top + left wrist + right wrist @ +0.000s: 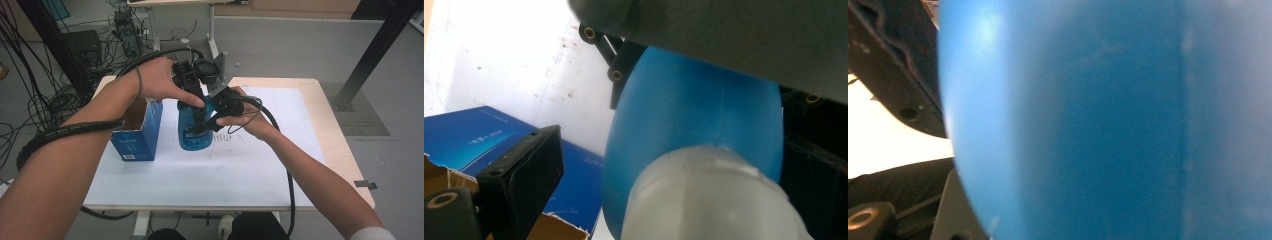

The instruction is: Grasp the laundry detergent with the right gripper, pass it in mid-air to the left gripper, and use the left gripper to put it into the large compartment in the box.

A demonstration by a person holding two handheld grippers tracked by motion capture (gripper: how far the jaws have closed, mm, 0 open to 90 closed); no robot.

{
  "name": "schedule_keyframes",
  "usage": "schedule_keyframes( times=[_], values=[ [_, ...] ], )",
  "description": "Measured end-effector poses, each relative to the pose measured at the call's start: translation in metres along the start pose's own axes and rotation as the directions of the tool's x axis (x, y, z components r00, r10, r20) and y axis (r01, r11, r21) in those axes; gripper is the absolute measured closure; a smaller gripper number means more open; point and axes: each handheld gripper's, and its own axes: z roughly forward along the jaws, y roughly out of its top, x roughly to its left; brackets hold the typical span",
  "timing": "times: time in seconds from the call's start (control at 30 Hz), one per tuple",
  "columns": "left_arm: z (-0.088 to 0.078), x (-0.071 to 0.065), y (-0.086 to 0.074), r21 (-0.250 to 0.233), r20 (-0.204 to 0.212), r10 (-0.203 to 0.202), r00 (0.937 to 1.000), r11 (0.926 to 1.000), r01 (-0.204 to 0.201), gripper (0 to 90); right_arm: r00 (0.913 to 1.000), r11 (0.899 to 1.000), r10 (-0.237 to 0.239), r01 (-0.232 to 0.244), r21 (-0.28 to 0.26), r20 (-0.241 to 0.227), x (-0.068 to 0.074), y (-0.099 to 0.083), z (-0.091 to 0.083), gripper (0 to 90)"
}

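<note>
Blue: one bottle, one box

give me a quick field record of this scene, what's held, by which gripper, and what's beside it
item: blue bottle, upright on the white sheet
cap: pale, at the bottle's top
right gripper: shut on the bottle's body
left gripper: at the bottle's top, jaws either side of the cap, not pressing it
beside it: open blue box, on the left gripper's side
surface: table
</note>
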Motion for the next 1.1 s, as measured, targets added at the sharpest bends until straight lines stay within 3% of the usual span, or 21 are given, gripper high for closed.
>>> schedule_keyframes(
  times=[1.1],
  values=[
    [-0.0003, -0.0011, -0.0003, 0.009, -0.008, 0.004, 1.0, 1.0, -0.004, 6.7, 1.0, 1.0, 0.002, -0.002, 0.001, 0.004, 0.0009, 0.0004, 0.001, 42.8]
  ],
)
